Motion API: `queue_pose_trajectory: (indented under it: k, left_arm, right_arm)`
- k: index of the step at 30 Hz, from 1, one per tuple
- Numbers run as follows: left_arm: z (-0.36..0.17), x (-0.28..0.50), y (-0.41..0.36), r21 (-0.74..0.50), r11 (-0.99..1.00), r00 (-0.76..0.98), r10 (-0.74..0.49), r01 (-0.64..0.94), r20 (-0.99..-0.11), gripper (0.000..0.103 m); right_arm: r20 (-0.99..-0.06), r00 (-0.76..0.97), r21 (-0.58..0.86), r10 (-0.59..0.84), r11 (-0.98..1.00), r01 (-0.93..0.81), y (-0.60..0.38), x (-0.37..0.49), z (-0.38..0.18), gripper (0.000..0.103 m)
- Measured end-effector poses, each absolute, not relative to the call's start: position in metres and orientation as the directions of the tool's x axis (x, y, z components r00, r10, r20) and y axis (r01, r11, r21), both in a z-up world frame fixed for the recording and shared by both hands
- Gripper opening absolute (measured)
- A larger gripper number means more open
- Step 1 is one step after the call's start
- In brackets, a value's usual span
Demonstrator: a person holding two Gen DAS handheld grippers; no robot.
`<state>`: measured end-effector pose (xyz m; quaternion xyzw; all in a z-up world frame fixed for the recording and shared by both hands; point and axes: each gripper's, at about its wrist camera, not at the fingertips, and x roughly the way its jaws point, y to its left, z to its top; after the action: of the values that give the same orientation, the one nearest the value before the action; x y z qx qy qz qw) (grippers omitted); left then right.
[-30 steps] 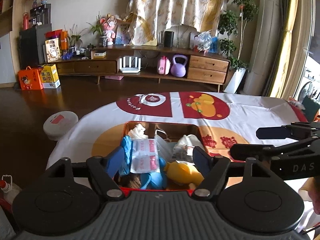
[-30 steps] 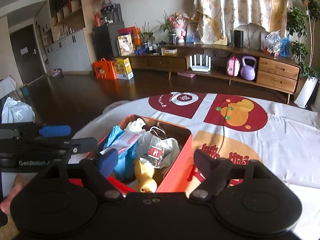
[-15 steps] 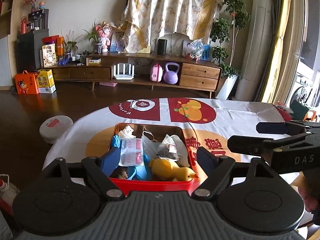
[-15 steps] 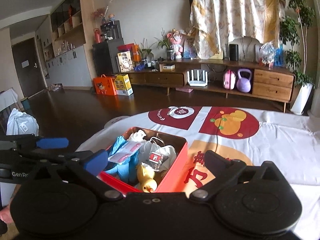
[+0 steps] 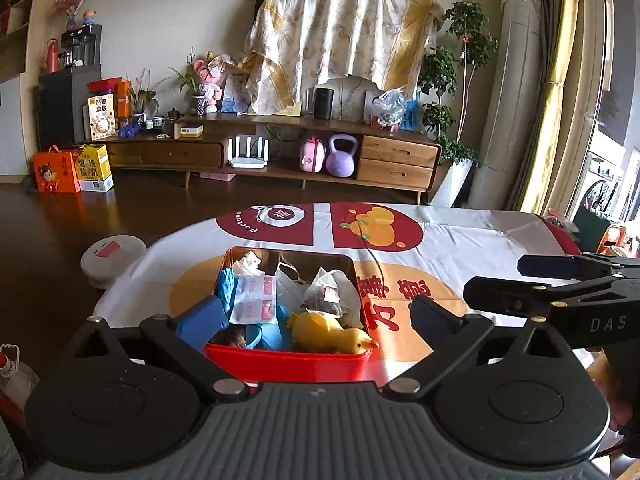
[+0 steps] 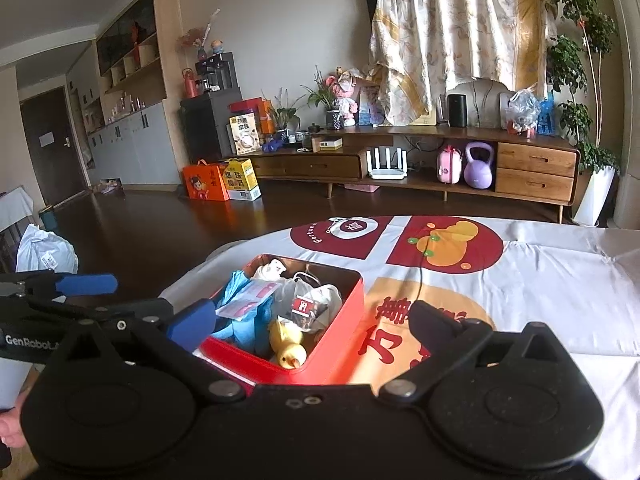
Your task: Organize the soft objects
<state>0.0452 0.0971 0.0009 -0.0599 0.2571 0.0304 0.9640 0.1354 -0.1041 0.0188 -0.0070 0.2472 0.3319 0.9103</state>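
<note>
Soft objects fill a red rectangular tin box (image 5: 288, 360) that sits on the table near its near edge, toward the left end of the white tablecloth with red and orange prints (image 5: 460, 240). Inside, a yellow rubber duck (image 5: 332, 336) lies against the near wall, its beak toward the box's right corner. Just beside it, at the left, are blue crumpled gloves (image 5: 266, 330), with a white flat packet with pink print (image 5: 256, 300) lying on top of them. A clear plastic bag with a small red-and-white label (image 5: 330, 294) rests behind the duck, and a white crumpled tissue (image 5: 250, 262) sits at the far left corner.

The left gripper (image 5: 316, 316) hangs at the near edge, its jaws opening, wide apart on either side of the box's near wall, pads clear of it. The right gripper (image 6: 312, 320) stands beside it, jaws spread fully, nothing pressed between them; the box lies between its fingers, untouched.

Beyond the table's far edge are the dark wooden floor (image 5: 100, 216) and a long low wooden cabinet (image 5: 280, 156) against the wall.
</note>
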Motion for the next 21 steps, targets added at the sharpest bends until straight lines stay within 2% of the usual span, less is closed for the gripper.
queue_pose_trajectory:
  k: [21]
  left_arm:
    - [0.004,0.033,0.088,-0.093,0.991,0.883,0.038,-0.092,-0.468,0.101]
  right_arm:
    - [-0.445,0.665,0.169,0.6,0.785,-0.596,-0.116,0.127,0.013,0.103]
